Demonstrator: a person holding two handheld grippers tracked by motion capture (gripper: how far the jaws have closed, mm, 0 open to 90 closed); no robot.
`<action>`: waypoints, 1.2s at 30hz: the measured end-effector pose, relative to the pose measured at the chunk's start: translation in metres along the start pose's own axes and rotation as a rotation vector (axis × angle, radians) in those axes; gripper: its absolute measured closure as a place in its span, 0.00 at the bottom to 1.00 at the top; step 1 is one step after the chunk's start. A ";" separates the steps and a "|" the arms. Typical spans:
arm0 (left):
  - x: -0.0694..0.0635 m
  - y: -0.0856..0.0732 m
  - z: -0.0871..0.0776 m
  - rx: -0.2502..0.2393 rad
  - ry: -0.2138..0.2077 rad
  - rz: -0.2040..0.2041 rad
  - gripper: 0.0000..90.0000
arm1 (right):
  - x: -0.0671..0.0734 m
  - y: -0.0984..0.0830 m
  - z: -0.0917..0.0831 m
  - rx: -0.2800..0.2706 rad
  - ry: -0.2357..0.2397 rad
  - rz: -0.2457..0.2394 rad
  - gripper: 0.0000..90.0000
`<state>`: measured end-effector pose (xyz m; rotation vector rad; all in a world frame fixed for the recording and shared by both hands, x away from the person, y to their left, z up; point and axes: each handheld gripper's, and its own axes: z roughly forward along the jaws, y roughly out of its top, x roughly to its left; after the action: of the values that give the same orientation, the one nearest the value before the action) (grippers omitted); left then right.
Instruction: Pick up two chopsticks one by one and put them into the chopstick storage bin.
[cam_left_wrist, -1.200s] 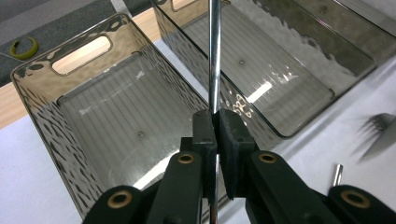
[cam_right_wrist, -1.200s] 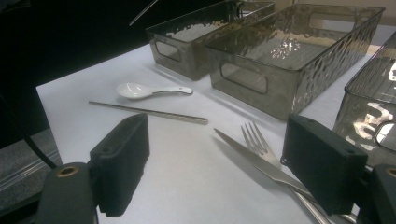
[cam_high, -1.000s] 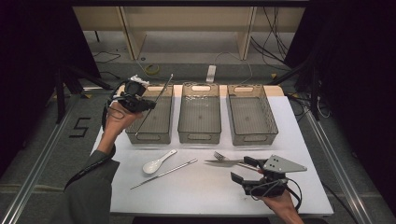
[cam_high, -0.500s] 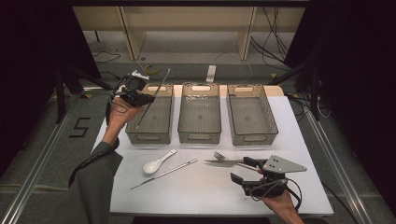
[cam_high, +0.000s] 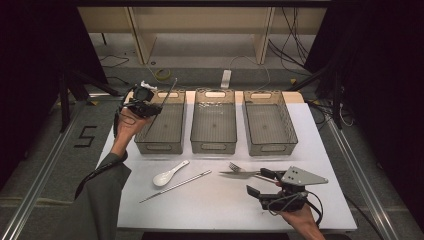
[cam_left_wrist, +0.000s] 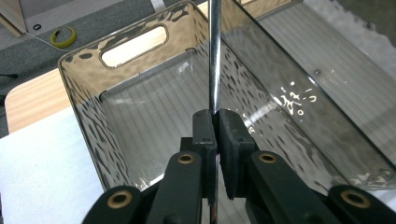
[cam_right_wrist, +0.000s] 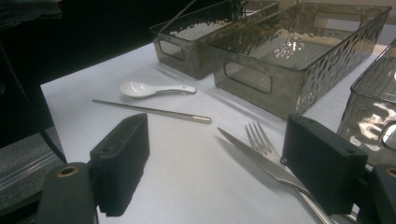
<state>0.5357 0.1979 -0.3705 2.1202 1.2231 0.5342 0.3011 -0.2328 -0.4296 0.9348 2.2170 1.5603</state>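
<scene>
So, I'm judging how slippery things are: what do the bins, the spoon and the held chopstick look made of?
Bins: likely clear smoky plastic, with a rippled, glossy wall. Spoon: probably glazed white ceramic, or plastic, smooth and shiny. Chopstick: apparently polished metal, with a mirror-like sheen.

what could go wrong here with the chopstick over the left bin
1. The left claw pinches the thin silver metal chopstick near one end, so the rod could pivot or slip out.
2. The chopstick stands steeply over the left smoky clear plastic bin; its top leans toward the rim and could catch on it.
3. The open right claw straddles the steel knife and silver fork lying together, so it may grab both.
</scene>
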 end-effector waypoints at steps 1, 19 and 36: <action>0.000 -0.001 0.001 0.001 0.000 0.000 0.94 | 0.000 0.000 0.000 0.000 0.000 0.000 0.27; 0.004 -0.020 0.021 0.059 0.003 -0.019 0.94 | 0.000 0.000 0.000 0.002 0.000 -0.002 0.27; 0.002 -0.019 0.013 0.069 -0.023 -0.104 0.69 | 0.000 0.000 0.000 0.001 0.000 0.002 0.27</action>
<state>0.5328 0.2023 -0.3937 2.1005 1.3479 0.4263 0.3010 -0.2327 -0.4298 0.9378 2.2179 1.5601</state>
